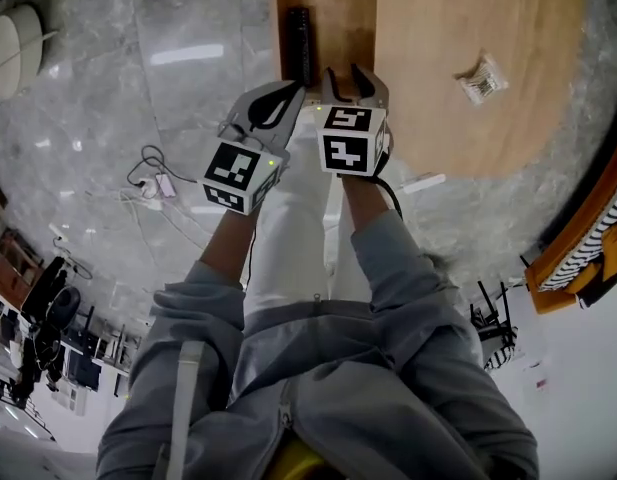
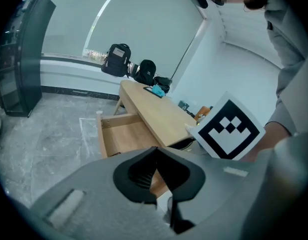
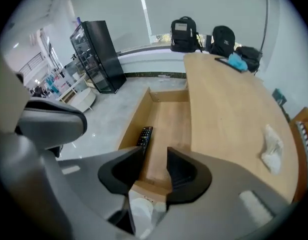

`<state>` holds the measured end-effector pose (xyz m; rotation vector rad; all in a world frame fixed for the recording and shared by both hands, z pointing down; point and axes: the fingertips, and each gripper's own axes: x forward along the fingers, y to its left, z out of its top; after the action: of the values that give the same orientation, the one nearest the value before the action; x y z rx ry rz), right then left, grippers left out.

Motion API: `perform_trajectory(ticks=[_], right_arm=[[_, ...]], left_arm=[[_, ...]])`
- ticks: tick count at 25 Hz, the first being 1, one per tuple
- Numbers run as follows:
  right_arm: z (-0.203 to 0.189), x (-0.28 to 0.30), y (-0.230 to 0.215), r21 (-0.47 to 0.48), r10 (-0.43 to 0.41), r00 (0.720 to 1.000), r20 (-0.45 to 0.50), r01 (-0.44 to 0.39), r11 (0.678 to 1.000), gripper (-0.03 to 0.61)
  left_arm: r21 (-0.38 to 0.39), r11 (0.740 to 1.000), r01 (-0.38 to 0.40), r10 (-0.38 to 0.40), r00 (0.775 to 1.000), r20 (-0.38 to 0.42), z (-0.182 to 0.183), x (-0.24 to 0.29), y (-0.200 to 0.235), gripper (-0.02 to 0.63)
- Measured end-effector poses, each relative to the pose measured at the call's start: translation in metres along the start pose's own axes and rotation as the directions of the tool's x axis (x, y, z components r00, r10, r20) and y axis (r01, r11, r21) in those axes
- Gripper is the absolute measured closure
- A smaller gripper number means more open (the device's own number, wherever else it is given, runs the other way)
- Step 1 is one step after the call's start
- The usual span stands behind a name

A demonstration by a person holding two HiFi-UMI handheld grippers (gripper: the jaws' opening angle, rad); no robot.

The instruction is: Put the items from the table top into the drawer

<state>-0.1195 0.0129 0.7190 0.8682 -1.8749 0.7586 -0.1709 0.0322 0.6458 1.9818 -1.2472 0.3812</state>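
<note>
Right gripper (image 3: pixel 154 155) hung spread, empty, over the drawer (image 3: pixel 166 114); your left gripper (image 2: pixel 154 151) was pressed together. That limp packet (image 3: pixel 271 146) at frame right could have slipped your pinch.

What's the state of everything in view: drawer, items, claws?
drawer: open
remote: lying in drawer, along one side wall
packet: on table, not in drawer
left claw: shut, empty
right claw: open, empty
</note>
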Motion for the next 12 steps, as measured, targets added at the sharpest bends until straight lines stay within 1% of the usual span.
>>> perform_trajectory(ticks=[3, 5, 8, 12], right_arm=[[0.004, -0.024, -0.021, -0.052, -0.074, 0.996, 0.045, 0.076, 0.996, 0.477], [0.005, -0.039, -0.037, -0.055, -0.118, 0.991, 0.069, 0.122, 0.991, 0.489], [0.005, -0.059, -0.069, -0.017, -0.184, 0.979, 0.089, 0.186, 0.982, 0.492], [0.004, -0.082, -0.122, 0.075, -0.273, 0.957, 0.098, 0.266, 0.961, 0.488]], left_arm=[[0.011, 1.0, 0.012, -0.012, 1.0, 0.009, 0.009, 0.005, -0.017, 0.611], [0.017, 1.0, 0.025, -0.026, 1.0, 0.017, 0.017, 0.009, -0.029, 0.609], [0.054, 0.997, 0.045, -0.047, 0.998, 0.031, 0.033, 0.022, -0.048, 0.609], [0.11, 0.99, 0.088, -0.094, 0.995, 0.045, 0.057, 0.049, -0.078, 0.609]])
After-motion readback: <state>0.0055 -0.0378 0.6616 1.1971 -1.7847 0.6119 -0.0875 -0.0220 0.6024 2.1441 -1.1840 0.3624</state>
